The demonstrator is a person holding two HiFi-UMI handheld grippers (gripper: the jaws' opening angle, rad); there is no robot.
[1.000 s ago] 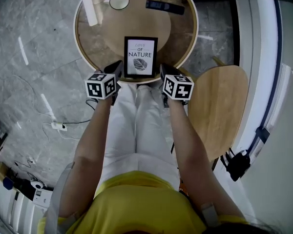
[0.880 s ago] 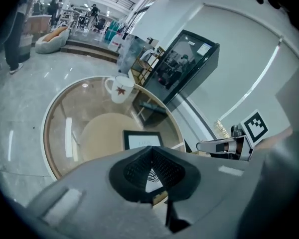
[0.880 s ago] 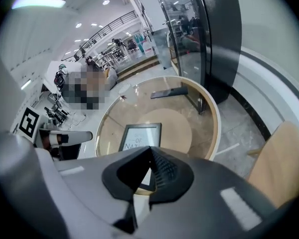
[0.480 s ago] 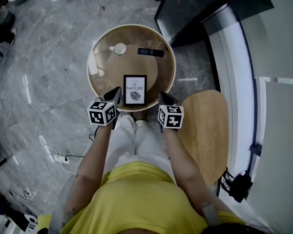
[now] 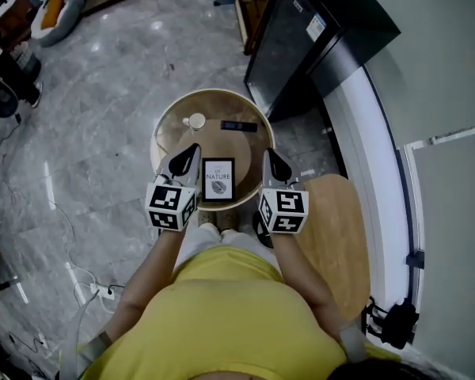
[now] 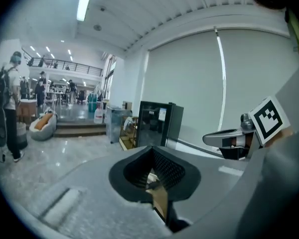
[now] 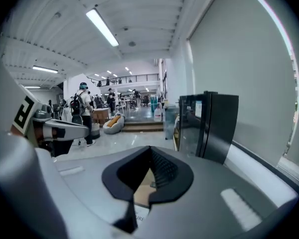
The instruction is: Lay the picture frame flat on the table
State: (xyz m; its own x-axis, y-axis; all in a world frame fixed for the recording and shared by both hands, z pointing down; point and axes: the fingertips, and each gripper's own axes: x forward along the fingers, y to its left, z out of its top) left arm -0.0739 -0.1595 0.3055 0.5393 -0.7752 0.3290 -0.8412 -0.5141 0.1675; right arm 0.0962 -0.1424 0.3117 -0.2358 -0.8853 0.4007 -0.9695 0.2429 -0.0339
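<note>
Closed, empty left gripper (image 5: 188,155) and right gripper (image 5: 271,158) flank the picture frame (image 5: 218,180) (seemingly flat) at the table (image 5: 162,125) edge.

Large open-plan office hall or lobby. Polished grey stone floor (image 5: 103,93), railed mezzanine (image 7: 124,77), ceiling strip light (image 7: 102,27), beanbag (image 7: 113,123), people (image 7: 83,108) standing about further back. Tall black cabinet (image 5: 301,46) against a wall of drawn blinds (image 6: 189,83).
</note>
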